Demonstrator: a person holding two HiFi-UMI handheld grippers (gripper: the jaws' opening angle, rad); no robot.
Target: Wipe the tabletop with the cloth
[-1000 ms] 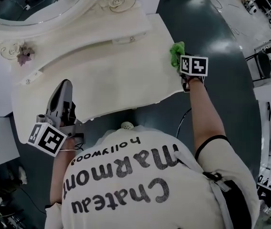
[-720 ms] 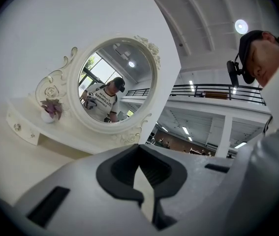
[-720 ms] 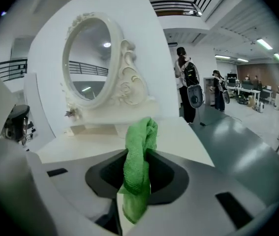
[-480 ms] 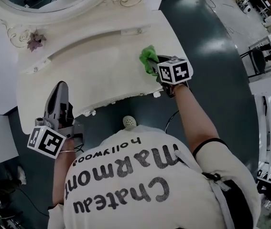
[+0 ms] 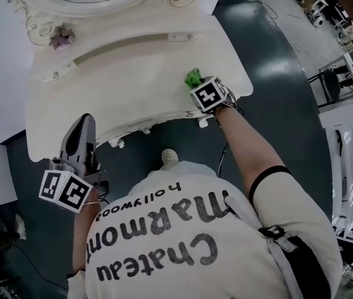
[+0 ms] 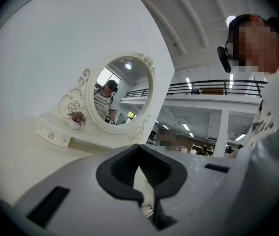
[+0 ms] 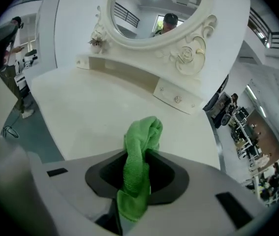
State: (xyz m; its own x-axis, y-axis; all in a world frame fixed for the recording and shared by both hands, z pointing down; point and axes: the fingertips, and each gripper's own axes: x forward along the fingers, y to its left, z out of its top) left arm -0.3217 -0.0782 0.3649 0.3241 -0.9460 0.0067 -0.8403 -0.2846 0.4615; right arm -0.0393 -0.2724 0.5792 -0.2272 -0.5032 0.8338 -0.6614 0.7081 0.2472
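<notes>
Since a second ago we've dragged the cloth point(image 5: 193, 78), clamped in our right gripper point(image 5: 198, 87), toward the front edge of the tabletop point(image 5: 132, 86) to wipe it. Our left gripper point(image 5: 83, 122), jaws together and empty, waits off that edge.

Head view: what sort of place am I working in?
Probably a big lab or workshop hall, not a home: the white vanity table and its oval mirror stand on a dark floor beside equipment racks, under a railed mezzanine.
</notes>
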